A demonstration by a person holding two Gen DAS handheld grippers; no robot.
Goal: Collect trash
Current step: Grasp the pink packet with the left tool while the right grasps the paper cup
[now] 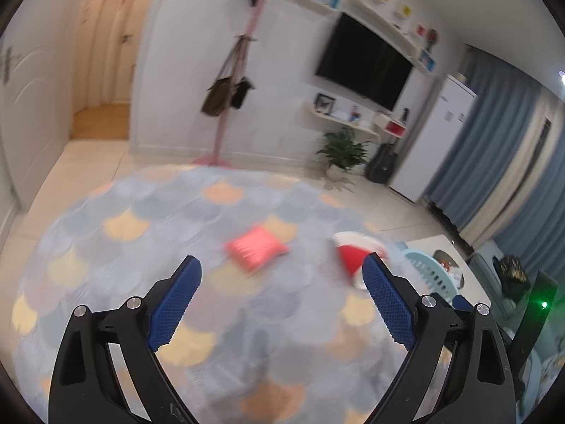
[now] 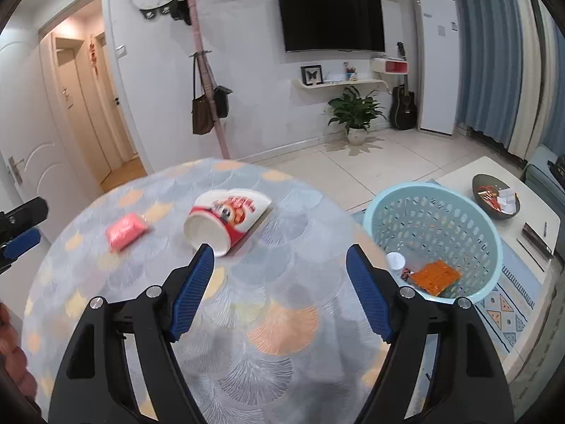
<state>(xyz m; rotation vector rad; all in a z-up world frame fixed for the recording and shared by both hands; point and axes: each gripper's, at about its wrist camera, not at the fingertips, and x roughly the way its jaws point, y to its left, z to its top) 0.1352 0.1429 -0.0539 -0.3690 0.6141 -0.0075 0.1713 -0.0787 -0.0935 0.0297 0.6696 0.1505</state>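
Note:
A red and white paper cup (image 2: pixel 226 217) lies on its side on the round table (image 2: pixel 247 318) with the scale-pattern cloth. A pink packet (image 2: pixel 125 230) lies to its left. Both show in the left wrist view, the packet (image 1: pixel 256 246) and the cup (image 1: pixel 353 252), blurred. A light blue basket (image 2: pixel 436 236) stands to the right of the table, holding an orange packet (image 2: pixel 436 277) and a small white-lidded item (image 2: pixel 395 260). My right gripper (image 2: pixel 280 256) is open and empty, just short of the cup. My left gripper (image 1: pixel 282 265) is open and empty, short of the packet.
A low white table (image 2: pixel 512 233) with a dark bowl (image 2: pixel 496 196) stands right of the basket. A pink coat stand (image 2: pixel 208 81) with bags, a potted plant (image 2: pixel 356 113), a guitar (image 2: pixel 404 102) and a TV (image 2: pixel 330 17) line the far wall.

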